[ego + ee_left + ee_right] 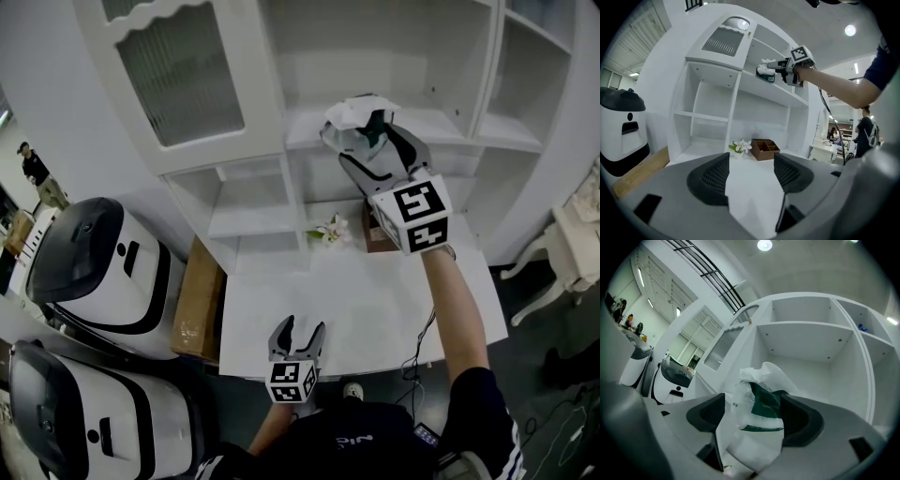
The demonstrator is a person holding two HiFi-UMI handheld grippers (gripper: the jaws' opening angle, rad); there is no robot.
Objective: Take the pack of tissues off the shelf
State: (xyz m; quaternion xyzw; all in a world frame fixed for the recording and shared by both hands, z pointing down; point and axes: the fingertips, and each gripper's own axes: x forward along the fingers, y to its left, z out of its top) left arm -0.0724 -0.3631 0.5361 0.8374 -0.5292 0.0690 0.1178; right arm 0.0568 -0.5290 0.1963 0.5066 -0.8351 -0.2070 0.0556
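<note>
We see the pack of tissues point(759, 420) as a soft white plastic wrap, crumpled at the top, with a dark green label across its middle. It is at the front of a shelf point(450, 124) in the white cabinet, upper centre of the head view, between the jaws of the right hand-held gripper point(362, 127). Those jaws stand spread wide on either side of the pack, and we see no squeeze in the wrap. The left hand-held gripper point(300, 328) hangs at the bottom centre, by the near edge of the white surface point(375, 309), its jaws spread with nothing between them.

We count one pack, two hand-held grippers, one sprig of white flowers point(330, 230), one brown compartment tray point(377, 236), two white-and-black machines point(94, 262) and one cardboard box point(199, 302).

Only the right gripper view shows the green label up close. Only the left gripper view shows the reach from the side, with the pack at the shelf's front edge.
</note>
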